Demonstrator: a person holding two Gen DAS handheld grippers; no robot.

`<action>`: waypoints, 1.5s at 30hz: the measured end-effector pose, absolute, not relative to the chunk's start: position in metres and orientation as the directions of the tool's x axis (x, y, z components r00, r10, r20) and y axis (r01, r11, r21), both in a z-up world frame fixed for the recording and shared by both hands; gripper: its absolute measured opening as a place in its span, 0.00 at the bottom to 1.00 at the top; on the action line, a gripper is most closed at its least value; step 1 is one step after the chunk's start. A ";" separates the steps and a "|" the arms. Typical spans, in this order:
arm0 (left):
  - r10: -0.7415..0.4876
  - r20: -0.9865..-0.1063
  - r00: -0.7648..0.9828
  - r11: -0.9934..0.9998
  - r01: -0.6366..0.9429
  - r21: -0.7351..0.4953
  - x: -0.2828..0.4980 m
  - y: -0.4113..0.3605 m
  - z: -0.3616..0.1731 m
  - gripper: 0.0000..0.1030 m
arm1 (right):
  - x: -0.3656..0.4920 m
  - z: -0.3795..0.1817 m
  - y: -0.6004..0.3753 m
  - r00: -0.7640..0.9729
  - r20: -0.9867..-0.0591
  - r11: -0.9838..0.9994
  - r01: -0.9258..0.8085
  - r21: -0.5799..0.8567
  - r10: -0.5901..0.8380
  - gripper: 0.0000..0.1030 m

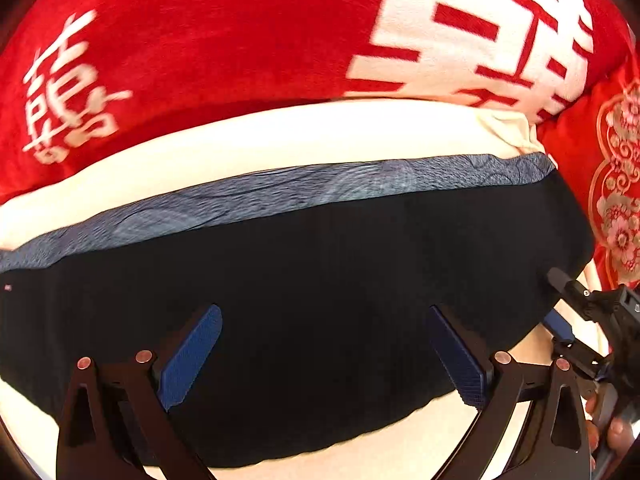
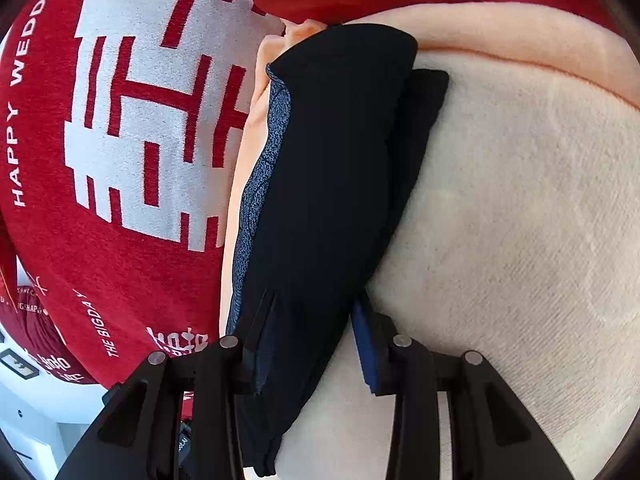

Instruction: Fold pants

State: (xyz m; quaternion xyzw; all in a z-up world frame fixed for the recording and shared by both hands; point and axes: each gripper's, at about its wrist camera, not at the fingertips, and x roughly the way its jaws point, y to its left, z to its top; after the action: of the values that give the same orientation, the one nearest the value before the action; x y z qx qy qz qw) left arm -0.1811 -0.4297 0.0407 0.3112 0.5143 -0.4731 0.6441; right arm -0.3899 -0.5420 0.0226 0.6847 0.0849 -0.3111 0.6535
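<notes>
The pants (image 1: pixel 312 280) are dark navy with a mottled grey-blue waistband (image 1: pixel 280 196). They lie folded flat on a cream blanket (image 1: pixel 280 136). My left gripper (image 1: pixel 326 354) is open above the dark cloth, its blue pads (image 1: pixel 192 356) wide apart and empty. In the right wrist view the folded pants (image 2: pixel 332 184) run away from me as a long strip. My right gripper (image 2: pixel 316 340) is closed partway on the near end of the folded pants, one finger on each side. The right gripper also shows in the left wrist view (image 1: pixel 560 304) at the pants' right edge.
A red blanket with white characters (image 1: pixel 200 40) lies behind the pants and fills the left of the right wrist view (image 2: pixel 132 128). A red embroidered cushion (image 1: pixel 616 184) sits at the right. White furniture (image 2: pixel 28 420) shows at the lower left.
</notes>
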 end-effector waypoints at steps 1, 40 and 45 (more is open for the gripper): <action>-0.278 -0.960 0.031 0.351 0.934 -0.071 -0.181 -0.436 0.034 0.99 | -0.391 0.023 -0.544 0.793 -0.536 -0.125 0.523 0.843 -0.290 0.39; -0.196 -0.980 0.044 0.330 0.944 -0.024 -0.184 -0.462 0.010 1.00 | -0.340 0.094 -0.627 0.382 -0.855 0.150 0.924 0.351 -0.351 0.40; -0.196 -0.979 0.048 0.327 0.945 -0.019 -0.184 -0.466 0.009 1.00 | -0.331 0.104 -0.649 0.263 -0.868 0.180 0.962 0.204 -0.422 0.40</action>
State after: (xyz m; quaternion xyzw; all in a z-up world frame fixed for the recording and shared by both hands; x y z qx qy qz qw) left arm -0.1844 -0.4663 0.0091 0.3605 0.5193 -0.4544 0.6277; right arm -0.3310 -0.6486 0.1035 0.3968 0.3404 -0.5026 0.6885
